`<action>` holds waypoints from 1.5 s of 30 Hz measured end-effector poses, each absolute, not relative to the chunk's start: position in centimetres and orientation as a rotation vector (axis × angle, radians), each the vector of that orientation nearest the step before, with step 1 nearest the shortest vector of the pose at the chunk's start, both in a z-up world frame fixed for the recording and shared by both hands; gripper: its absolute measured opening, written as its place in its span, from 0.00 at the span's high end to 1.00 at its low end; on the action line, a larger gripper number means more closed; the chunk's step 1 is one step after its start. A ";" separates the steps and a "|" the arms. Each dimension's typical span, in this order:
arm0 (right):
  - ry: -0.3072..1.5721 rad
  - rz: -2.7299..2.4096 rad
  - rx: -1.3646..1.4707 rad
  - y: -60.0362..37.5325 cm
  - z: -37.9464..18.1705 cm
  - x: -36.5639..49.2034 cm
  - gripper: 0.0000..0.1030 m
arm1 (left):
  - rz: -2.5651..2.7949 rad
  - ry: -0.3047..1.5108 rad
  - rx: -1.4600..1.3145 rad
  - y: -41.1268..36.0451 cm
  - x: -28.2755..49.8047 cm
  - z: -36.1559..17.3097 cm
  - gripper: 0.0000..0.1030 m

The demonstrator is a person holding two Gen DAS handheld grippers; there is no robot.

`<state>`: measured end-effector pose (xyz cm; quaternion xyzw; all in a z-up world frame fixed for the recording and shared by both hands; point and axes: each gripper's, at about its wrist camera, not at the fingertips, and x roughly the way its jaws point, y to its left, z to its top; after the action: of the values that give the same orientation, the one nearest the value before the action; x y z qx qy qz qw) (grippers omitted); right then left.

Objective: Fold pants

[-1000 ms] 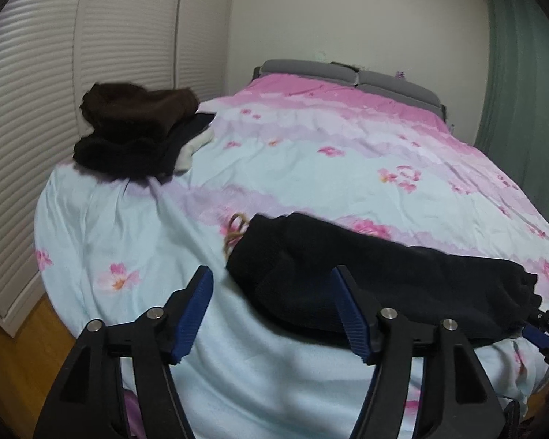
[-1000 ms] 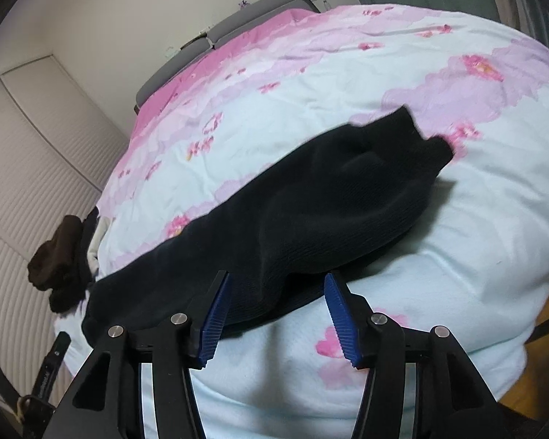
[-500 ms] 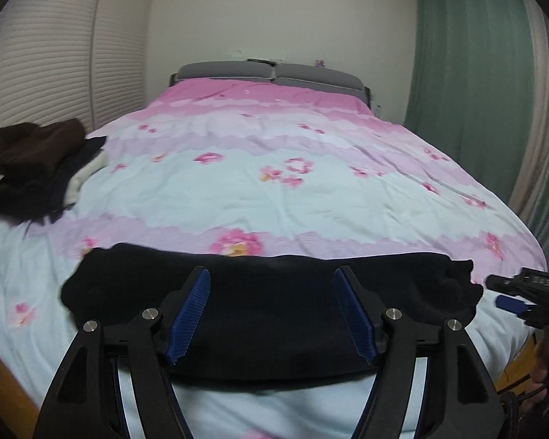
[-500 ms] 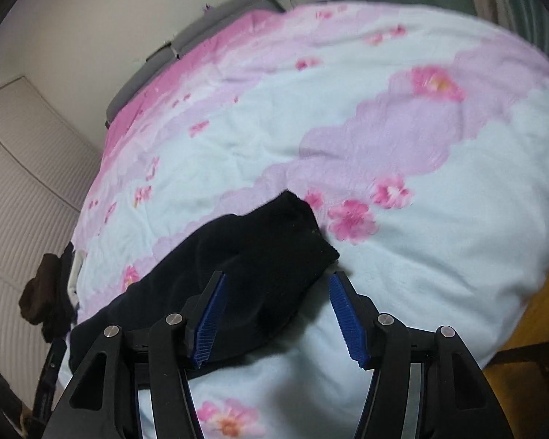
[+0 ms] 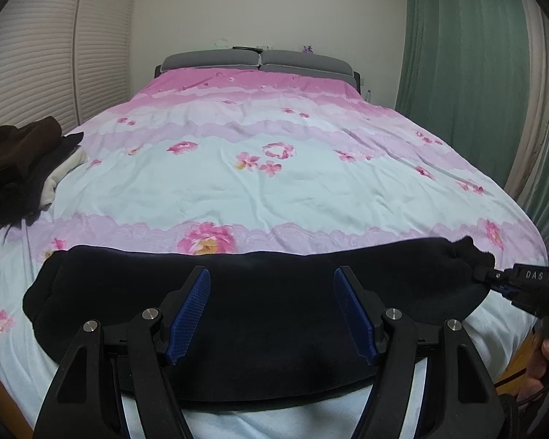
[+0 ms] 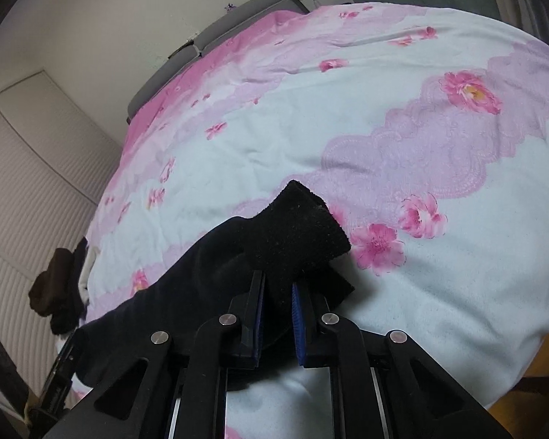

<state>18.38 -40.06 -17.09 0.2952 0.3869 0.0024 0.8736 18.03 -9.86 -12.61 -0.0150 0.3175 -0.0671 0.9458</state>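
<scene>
The black pants (image 5: 267, 292) lie folded lengthwise in a long strip across the near end of the bed. My left gripper (image 5: 272, 311) is open, its blue pads over the middle of the strip, holding nothing. My right gripper (image 6: 277, 291) is shut on the ribbed cuff end of the pants (image 6: 296, 234) at the strip's right end. It also shows at the right edge of the left wrist view (image 5: 494, 280), pinching the cuff.
The bed has a pink and pale-blue flowered duvet (image 5: 274, 168) and a grey headboard (image 5: 256, 59). A pile of dark brown and black clothes (image 5: 14, 168) sits at the bed's left edge. Louvred closet doors (image 5: 29, 55) on the left, a green curtain (image 5: 468, 73) on the right.
My right gripper moved to the cuff end of the pants and closed on it. My left gripper swung from the left corner to the middle of the strip, still open.
</scene>
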 end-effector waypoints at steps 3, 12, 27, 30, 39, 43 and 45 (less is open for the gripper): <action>0.869 -0.009 0.643 -40.5 -19.0 18.8 0.86 | -0.143 0.658 -0.017 -10.4 18.1 -13.0 0.32; 0.891 -0.006 0.648 -41.2 -19.4 18.0 0.64 | -0.150 0.675 -0.008 -10.5 18.3 -13.3 0.32; 0.953 0.105 0.962 -41.6 -23.0 18.3 0.47 | -0.165 0.648 0.017 -11.4 16.8 -12.0 0.29; 0.962 0.124 0.988 -41.2 -24.3 19.3 0.47 | -0.158 0.651 0.017 -11.3 16.8 -12.0 0.29; 0.897 0.159 0.930 -40.4 -23.3 20.5 0.66 | -0.146 0.693 -0.016 -10.7 17.6 -12.5 0.26; 0.813 0.147 0.800 -39.0 -19.9 19.8 0.72 | -0.144 0.679 -0.027 -10.2 17.2 -11.8 0.26; 0.759 0.139 0.717 -37.7 -17.5 19.2 0.72 | -0.140 0.668 -0.036 -9.7 16.9 -11.2 0.26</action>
<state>19.22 -37.66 -17.51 0.3421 0.3624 0.0662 0.8645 16.88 -9.70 -11.20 -0.0175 0.3275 -0.0686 0.9422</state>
